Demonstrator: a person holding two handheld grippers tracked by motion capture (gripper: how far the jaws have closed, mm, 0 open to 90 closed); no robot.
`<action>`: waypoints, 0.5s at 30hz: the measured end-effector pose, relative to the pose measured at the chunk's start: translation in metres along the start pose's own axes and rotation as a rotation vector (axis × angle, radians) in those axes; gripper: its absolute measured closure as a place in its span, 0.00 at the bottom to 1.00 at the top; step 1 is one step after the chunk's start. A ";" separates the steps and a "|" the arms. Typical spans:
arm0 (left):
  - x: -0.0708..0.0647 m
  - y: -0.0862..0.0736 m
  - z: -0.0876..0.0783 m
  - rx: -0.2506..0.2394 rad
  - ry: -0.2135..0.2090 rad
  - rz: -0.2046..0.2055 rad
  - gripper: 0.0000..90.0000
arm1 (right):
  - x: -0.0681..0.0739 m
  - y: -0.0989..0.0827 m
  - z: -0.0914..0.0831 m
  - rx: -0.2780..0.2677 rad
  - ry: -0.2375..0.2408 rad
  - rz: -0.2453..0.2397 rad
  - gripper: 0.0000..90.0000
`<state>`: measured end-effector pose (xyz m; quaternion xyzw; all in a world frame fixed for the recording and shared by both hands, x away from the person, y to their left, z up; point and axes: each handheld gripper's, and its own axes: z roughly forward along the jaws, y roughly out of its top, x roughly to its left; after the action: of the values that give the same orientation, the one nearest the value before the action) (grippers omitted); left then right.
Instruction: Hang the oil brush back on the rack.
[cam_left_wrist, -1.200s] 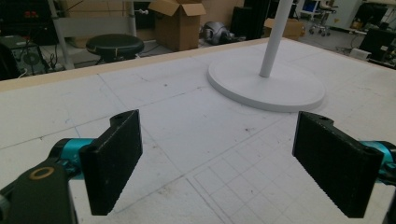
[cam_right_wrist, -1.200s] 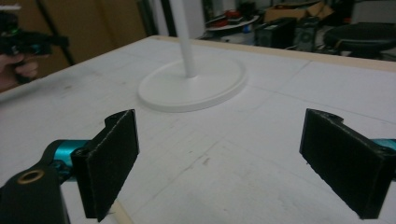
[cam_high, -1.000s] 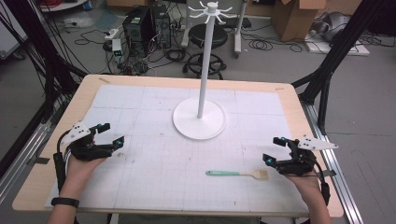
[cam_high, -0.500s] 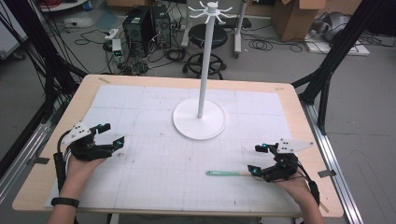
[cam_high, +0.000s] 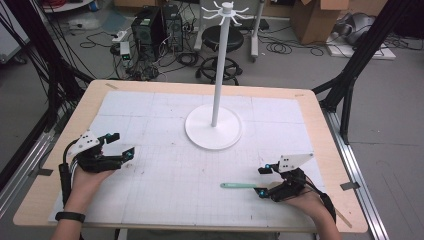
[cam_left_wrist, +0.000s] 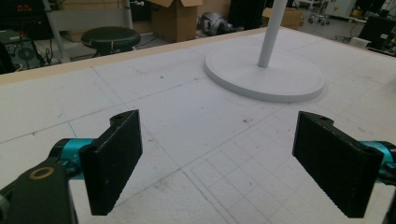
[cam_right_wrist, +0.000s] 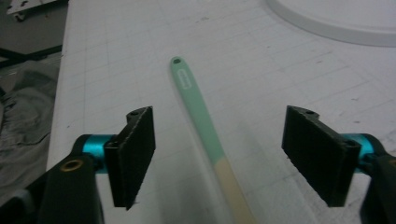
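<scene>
One mint-and-cream brush (cam_right_wrist: 205, 133) lies flat between the closing, not-yet-touching right gripper (cam_right_wrist: 219, 158) jaws.

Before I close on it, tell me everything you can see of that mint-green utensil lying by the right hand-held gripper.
The slim mint-green utensil lies flat on the white gridded mat, near the table's front right. Its long green handle looks like plastic or silicone, with a small hanging hole and an oval slot at the far end. Toward the gripper it changes to a pale tan, wood-like section. It lies between the right hand-held gripper pads, which have just been closing but do not touch it.
</scene>
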<state>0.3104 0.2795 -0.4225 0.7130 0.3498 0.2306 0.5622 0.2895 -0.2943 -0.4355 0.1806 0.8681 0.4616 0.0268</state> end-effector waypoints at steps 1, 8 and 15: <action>0.000 0.000 0.000 0.001 -0.001 0.002 0.18 | 0.000 0.000 0.001 0.005 0.002 -0.009 0.33; 0.000 0.000 0.001 0.005 -0.006 0.000 0.18 | 0.000 -0.003 0.003 0.080 0.007 -0.016 0.54; 0.000 0.000 0.001 0.005 -0.008 0.000 0.18 | -0.002 -0.004 0.005 0.114 0.012 -0.020 0.66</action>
<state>0.3105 0.2788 -0.4227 0.7153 0.3482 0.2269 0.5618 0.2912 -0.2933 -0.4413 0.1706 0.8948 0.4123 0.0159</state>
